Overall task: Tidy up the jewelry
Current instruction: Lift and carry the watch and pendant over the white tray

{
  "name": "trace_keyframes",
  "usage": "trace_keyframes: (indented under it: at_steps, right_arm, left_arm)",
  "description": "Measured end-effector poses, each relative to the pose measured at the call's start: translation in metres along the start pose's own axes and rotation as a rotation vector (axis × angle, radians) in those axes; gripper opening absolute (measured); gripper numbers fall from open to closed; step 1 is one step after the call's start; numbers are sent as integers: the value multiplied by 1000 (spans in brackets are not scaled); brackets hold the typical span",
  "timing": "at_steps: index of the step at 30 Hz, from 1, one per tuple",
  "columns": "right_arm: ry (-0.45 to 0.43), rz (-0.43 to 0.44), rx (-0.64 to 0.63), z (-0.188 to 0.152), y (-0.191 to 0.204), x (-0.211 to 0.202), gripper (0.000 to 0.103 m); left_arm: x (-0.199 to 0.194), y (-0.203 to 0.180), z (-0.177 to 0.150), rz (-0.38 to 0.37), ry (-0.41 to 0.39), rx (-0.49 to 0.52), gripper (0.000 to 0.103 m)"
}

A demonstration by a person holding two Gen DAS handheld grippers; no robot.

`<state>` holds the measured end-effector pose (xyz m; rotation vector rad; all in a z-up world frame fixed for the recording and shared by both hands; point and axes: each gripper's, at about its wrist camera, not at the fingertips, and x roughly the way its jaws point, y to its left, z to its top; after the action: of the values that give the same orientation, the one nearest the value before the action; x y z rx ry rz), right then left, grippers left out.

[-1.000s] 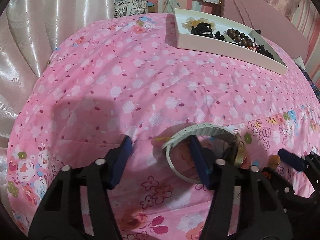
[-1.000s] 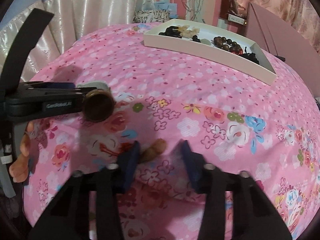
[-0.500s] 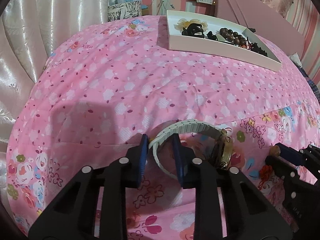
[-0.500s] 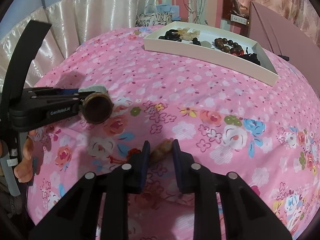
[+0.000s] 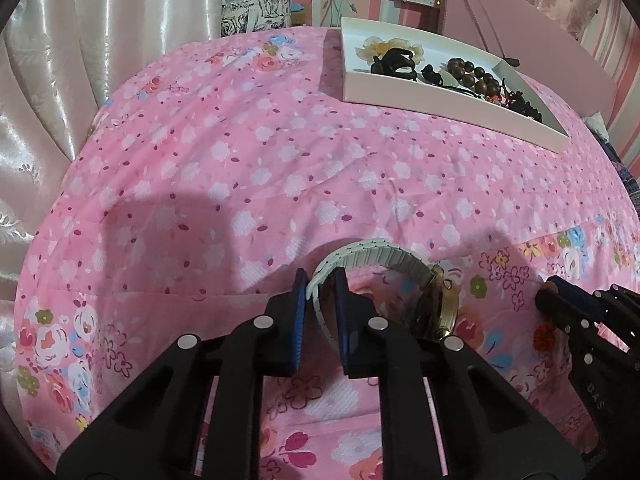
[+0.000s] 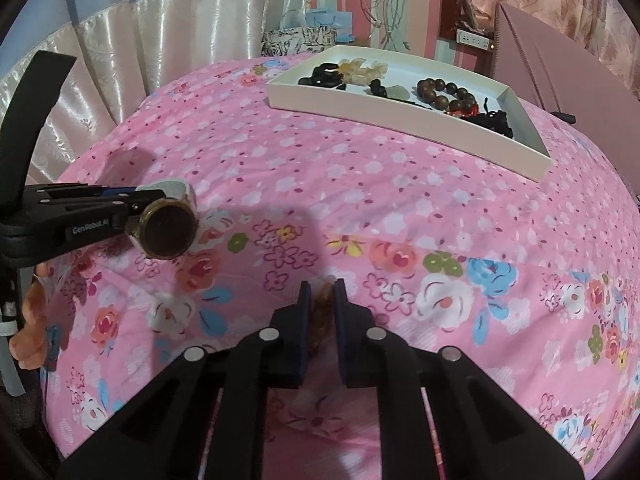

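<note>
Fingers, left: left gripper has its blue pads pinched on the pale strap of the watch. A second ago they stood wide either side of the strap; they have just been closing, and now the band sits squeezed between them.
Fingers, right: right gripper has just been closing too, and its pads are clamped on a small amber-brown charm, mostly hidden between them.
Watch: lying on the pink floral bedspread, gold case tipped up on edge; the right view shows its dark dial beside the left gripper.
Red tassel: in the left view a bit of red-orange dangles below the right gripper; whether it belongs to the charm I cannot tell.
Tray: white tray sits well apart at the far end of the bed, already holding brown wooden beads, black pieces and some pale amber ones.
What it means: both grabs look set, two pieces secured at once. Neither looks lifted clear of the cover yet.
Next call: raise both and carry them across to the tray; the strap grip is off-centre, so the heavy case may swing.
</note>
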<state>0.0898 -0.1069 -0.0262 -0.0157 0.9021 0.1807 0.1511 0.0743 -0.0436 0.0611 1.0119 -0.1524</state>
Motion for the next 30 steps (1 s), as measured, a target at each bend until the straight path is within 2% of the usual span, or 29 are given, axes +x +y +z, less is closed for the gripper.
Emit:
trace_keyframes:
  at_steps: [16,30]
  right_arm:
    - [-3,36,92,16,-40,8,8]
    - [-72,13,123,50,-76,1,8]
  left_arm:
    - [-2,-29,24,-59,-27,57,7]
    - [-5,-74,65,-125,-77,146,7]
